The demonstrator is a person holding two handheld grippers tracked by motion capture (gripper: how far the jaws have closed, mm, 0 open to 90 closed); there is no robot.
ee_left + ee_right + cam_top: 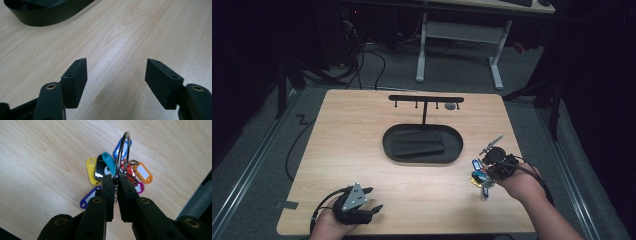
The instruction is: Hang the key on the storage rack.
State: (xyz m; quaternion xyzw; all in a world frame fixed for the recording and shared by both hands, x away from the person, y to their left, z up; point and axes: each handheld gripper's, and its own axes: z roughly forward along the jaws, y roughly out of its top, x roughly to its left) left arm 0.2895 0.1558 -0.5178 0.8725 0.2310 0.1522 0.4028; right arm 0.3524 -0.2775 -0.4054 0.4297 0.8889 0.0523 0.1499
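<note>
the right tool [115, 182] is closed on a large silver metal key ring [122, 155], its two black jaws pinching the lower part of the loop. a bunch of coloured plastic key tags [107, 170] hangs from the ring: yellow, black, teal, blue, red, orange, magenta and purple. in the high view the right tool [492, 167] and the key tags [481, 179] sit near the right edge of the light wooden desk [362, 145], just right of the black oval tray [387, 142]. a black t-shaped hook stand [426, 100] rises from the tray's rear. the left tool [373, 200] is at the desk's front left; its jaws stand wide apart with bare wood between them [116, 82].
</note>
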